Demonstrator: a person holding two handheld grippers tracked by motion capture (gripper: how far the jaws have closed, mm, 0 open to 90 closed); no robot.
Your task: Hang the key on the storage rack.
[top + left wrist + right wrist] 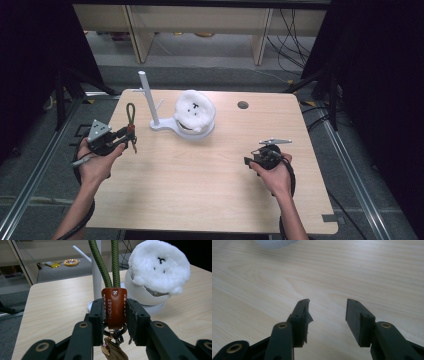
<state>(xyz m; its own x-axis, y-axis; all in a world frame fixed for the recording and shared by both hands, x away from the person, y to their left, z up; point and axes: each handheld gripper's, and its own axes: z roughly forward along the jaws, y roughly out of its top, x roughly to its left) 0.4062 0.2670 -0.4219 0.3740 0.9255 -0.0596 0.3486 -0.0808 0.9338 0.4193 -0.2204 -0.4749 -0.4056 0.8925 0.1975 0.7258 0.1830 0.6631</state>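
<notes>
1. Left gripper view, nearest first: the left claw [114, 315] is clenched on the brown leather tab [114, 307] of a keychain, one pad on each flat face. A small cluster of metal rings and a tag [113, 348] dangles below the tab.
2. One green cord loop [106, 265] rises from the top of the tab, its two strands standing upright, so the cord looks fairly stiff for a braid. The keychain should be light. The leather is firm and not slippery, which makes the tab the sound place to hold; the cord would flex and the rings would swing.
3. In the high view the left claw [126, 139] holds the keychain just above the table [200, 190] near its left edge, loop [131, 113] pointing away from the person.
4. Right claw [327, 322] hangs released and empty over bare wood; in the high view it [248, 161] sits well apart, toward the right side.
5. Farther off stands one white stand [150, 102] with a short side peg, likely meant for the loop.
6. Just beside it, on the same white base, rests one fluffy white plush [195, 111], soft and easily nudged.
</notes>
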